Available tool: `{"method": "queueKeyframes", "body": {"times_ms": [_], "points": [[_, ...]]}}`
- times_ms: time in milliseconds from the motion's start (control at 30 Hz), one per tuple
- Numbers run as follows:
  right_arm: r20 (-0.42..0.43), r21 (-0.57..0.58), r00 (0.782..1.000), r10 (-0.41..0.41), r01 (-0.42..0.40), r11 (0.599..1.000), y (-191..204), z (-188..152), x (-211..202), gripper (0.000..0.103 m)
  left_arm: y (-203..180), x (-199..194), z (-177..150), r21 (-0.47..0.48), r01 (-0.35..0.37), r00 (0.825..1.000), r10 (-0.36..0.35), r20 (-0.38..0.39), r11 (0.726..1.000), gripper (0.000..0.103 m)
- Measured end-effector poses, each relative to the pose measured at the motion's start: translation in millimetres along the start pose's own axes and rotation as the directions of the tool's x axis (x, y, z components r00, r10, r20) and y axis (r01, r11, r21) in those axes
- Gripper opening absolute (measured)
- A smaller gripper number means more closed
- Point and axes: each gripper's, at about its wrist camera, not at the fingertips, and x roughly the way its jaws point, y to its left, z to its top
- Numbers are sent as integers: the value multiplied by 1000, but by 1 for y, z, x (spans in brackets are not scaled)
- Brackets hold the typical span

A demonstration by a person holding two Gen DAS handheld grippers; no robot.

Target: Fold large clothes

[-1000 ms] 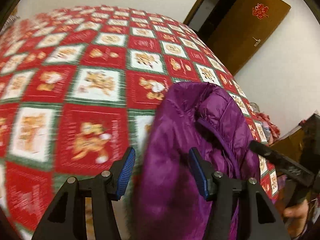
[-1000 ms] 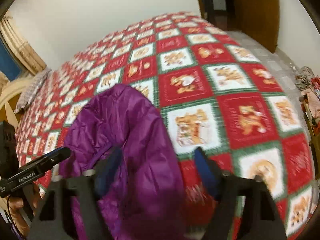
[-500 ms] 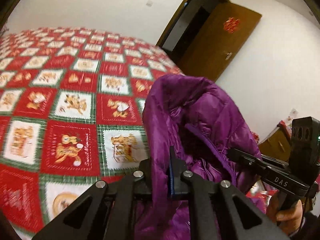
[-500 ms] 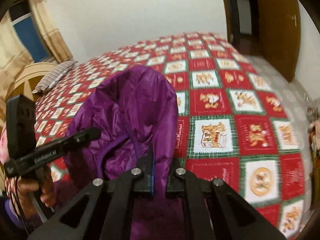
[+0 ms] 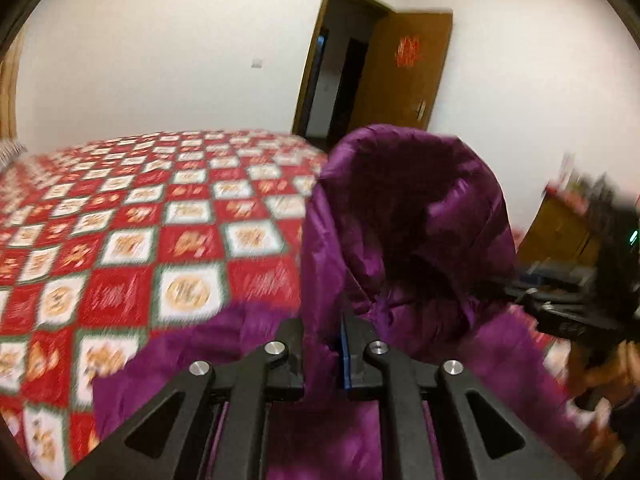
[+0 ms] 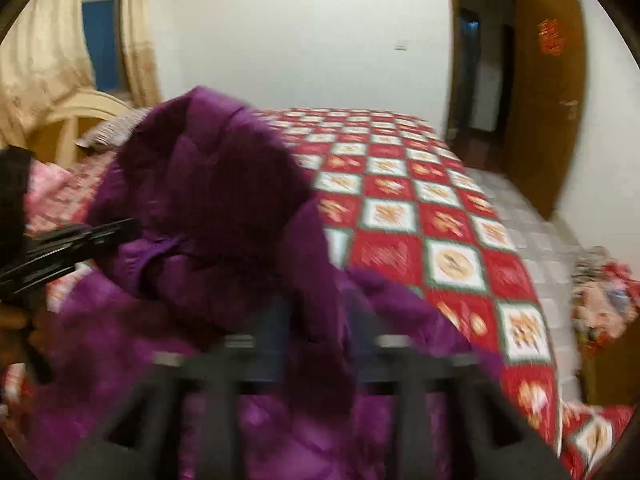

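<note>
Closest to each camera, the left gripper (image 5: 324, 356) is pinching a fold of the purple jacket (image 5: 404, 240) between its narrow jaws, one blue pad showing against the cloth, while the right gripper (image 6: 316, 332) is showing as a blur; its jaws look drawn in on the jacket's edge as well, though the smear is keeping that from being certain. The jacket is hanging lifted between the two grippers, its hood (image 6: 208, 168) standing up puffed and rounded and its lower part trailing down toward the near edge of the bed (image 5: 120, 240). It is looking like a quilted, padded coat with a smooth, slightly shiny shell: probably light for its bulk, soft and springy, and slippery enough to be sliding out of a shallow pinch. Taking hold at seams or along the front edge near the shoulders is likely the safer choice, since the padding gives there least. Beyond it, the bedspread is lying flat in red and white squares with green borders. Farther back, a wooden door (image 5: 400, 76) is standing open in a plain white wall, and curtains (image 6: 40, 56) are hanging by a window.
</note>
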Motion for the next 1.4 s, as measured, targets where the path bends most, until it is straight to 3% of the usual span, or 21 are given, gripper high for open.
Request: {"method": "queueKeyframes", "body": {"times_ms": [33, 167, 233, 367, 433, 500, 600, 667, 733, 800, 1000, 1100, 1267, 1400], "points": [[9, 6, 1000, -28, 28, 1000, 0, -7, -1, 92, -1, 1, -8, 8, -12, 1000, 13, -19, 1000, 15], [-7, 64, 1000, -11, 11, 998, -2, -33, -12, 92, -7, -8, -38, 23, -44, 996, 46, -74, 999, 17], [-20, 74, 1000, 10, -9, 997, -6, -38, -19, 92, -9, -20, -50, 50, -44, 996, 48, -73, 998, 25], [-29, 102, 997, 75, -72, 992, -18, -36, -38, 92, -7, -45, -71, 78, 15, 996, -8, -91, 997, 31], [-4, 203, 990, 144, -140, 969, -33, -28, -47, 92, 2, -55, -74, 16, 53, 993, -51, -105, 998, 31], [37, 339, 976, 215, -214, 916, -53, -19, -56, 92, 13, -67, -72, -65, 66, 992, -73, -104, 996, 32], [51, 494, 955, 293, -279, 824, -67, -20, -55, 92, 14, -87, -64, -103, 63, 996, -69, -54, 993, 33], [54, 536, 941, 333, -309, 786, -64, -20, -51, 79, 13, -98, -52, -128, 48, 999, -48, 1, 991, 41], [26, 491, 940, 339, -307, 815, -45, -19, -46, 56, 8, -100, -42, -142, 29, 999, -26, 26, 989, 53], [-15, 438, 938, 347, -305, 845, -21, -22, -37, 48, -3, -96, -38, -149, 35, 999, -30, 34, 988, 54], [-143, 326, 948, 286, -228, 917, 29, -43, 0, 46, -37, -48, -54, -116, -33, 998, 26, -64, 993, 54], [-244, 314, 938, 246, -163, 935, 34, -60, 31, 44, -46, -15, -69, -66, -112, 984, 102, -143, 992, 54], [-235, 350, 936, 260, -168, 921, 27, -72, 42, 43, -42, 11, -87, -44, -172, 969, 161, -188, 984, 54], [-230, 274, 953, 197, -131, 953, 40, -74, 45, 43, -41, 21, -90, -40, -204, 960, 192, -203, 978, 54]]}}
